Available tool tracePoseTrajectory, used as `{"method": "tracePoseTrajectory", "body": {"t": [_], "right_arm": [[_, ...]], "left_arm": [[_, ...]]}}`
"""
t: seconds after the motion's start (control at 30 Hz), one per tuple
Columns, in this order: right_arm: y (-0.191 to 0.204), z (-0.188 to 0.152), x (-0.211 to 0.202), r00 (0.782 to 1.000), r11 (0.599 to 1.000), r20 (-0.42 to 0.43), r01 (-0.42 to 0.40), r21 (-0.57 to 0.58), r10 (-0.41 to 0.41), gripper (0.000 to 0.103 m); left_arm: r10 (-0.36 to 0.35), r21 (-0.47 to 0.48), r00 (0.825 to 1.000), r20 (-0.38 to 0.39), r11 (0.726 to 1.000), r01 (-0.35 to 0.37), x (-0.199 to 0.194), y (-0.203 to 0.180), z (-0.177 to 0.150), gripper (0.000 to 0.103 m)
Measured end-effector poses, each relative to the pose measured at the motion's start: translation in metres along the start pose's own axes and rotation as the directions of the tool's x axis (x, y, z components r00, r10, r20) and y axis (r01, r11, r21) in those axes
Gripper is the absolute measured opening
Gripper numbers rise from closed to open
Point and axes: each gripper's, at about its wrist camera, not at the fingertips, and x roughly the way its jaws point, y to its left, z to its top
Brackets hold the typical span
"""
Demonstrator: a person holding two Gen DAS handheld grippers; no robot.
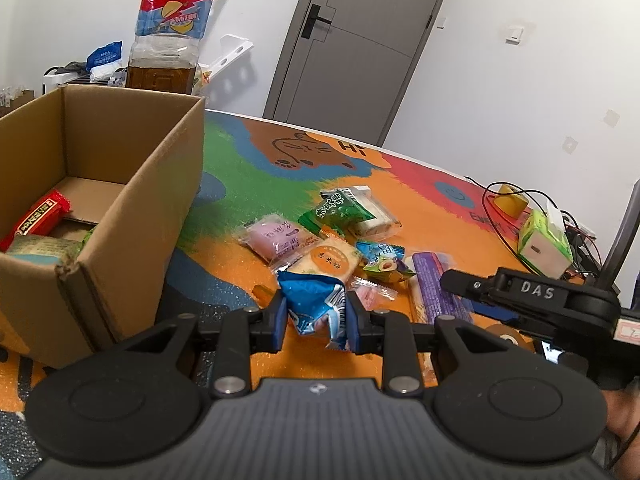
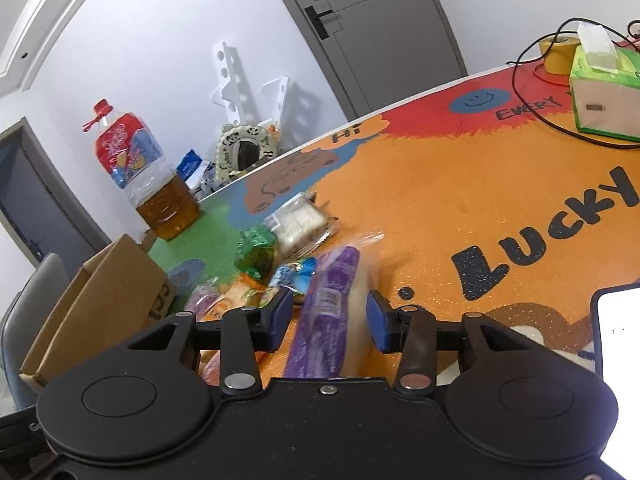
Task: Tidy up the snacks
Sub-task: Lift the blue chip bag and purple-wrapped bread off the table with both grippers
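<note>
My left gripper (image 1: 317, 312) is shut on a blue snack packet (image 1: 316, 304) and holds it above the mat, right of the open cardboard box (image 1: 132, 184). The box holds a red packet (image 1: 36, 216) and a pale one. A pile of snacks lies beyond: a pink packet (image 1: 276, 238), an orange round biscuit pack (image 1: 328, 262), a green packet (image 1: 336, 208), a purple long packet (image 1: 434, 288). My right gripper (image 2: 329, 314) is open, its jaws either side of the purple packet (image 2: 326, 320), apart from it. The right gripper also shows in the left wrist view (image 1: 520, 292).
A large iced-tea bottle (image 1: 168, 32) stands behind the box. A green tissue box (image 1: 544, 240), a yellow tape roll (image 1: 510, 200) and black cables lie at the table's right. A white phone (image 2: 620, 344) lies at the near right edge. A grey chair (image 2: 24, 340) stands left.
</note>
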Motion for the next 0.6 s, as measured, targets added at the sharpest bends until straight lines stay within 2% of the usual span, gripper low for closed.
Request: {"method": "tracePoseTrajectory", "body": {"t": [0.13,0.3,0.37,0.47,0.6], "right_arm": [[-0.008,-0.006,0.007,1.0,1.0,-0.018,-0.003,0.03,0.004,0.042],[0.001,-0.011,0.007,1.0,1.0,-0.016,0.007,-0.019,-0.008,0.042],[0.004,-0.013,0.007,1.0,0.999,-0.026,-0.009,-0.034,0.008,0.033],[0.01,-0.012,0.004,1.0,0.998,-0.02,-0.005,-0.058,0.004,0.027],[0.023,-0.011,-0.002,1.0,0.996,-0.007,0.008,-0.09,-0.008,0.024]], "left_arm": [[0.0,0.0,1.0,-0.004,1.0,0.0,0.002,0.0,-0.001,0.028],[0.001,-0.003,1.0,-0.008,1.0,-0.001,0.003,0.0,-0.002,0.028],[-0.002,-0.004,1.0,-0.006,1.0,0.002,0.002,0.0,-0.002,0.028],[-0.007,-0.002,1.0,0.0,1.0,0.007,-0.001,-0.001,-0.001,0.028],[-0.018,-0.003,1.0,0.026,1.0,0.018,-0.011,-0.001,0.003,0.028]]}}
